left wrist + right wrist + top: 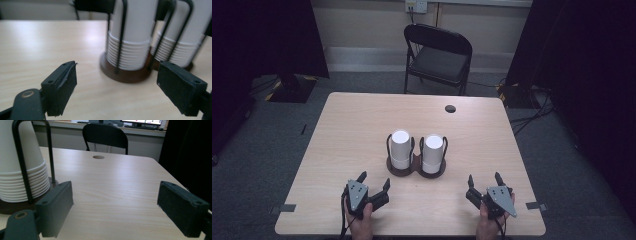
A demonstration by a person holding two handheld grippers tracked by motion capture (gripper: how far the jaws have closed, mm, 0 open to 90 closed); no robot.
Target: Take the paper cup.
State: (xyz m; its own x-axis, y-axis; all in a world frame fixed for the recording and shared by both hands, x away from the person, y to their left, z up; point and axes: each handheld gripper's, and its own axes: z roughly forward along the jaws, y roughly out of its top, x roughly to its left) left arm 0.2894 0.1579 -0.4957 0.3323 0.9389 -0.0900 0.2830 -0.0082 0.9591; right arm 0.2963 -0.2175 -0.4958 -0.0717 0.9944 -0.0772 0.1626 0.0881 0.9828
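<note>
Two stacks of upside-down white paper cups stand side by side mid-table in a dark double holder with black wire loops: the left stack (401, 148) and the right stack (432, 152). The holder's brown base (125, 75) lies just ahead of my left gripper (373, 183), which rests near the front edge, open, with nothing between its jaws (116, 87). My right gripper (485, 181) sits at the front right, also open and empty (115, 207). In the right gripper view a cup stack (20, 170) stands at the far left.
The wooden table (362, 125) has a round cable hole (450, 108) near its far edge. A black folding chair (438, 55) stands behind it. Black curtains hang at both sides, and cables lie on the floor at right. Tape marks (283, 208) sit near the front corners.
</note>
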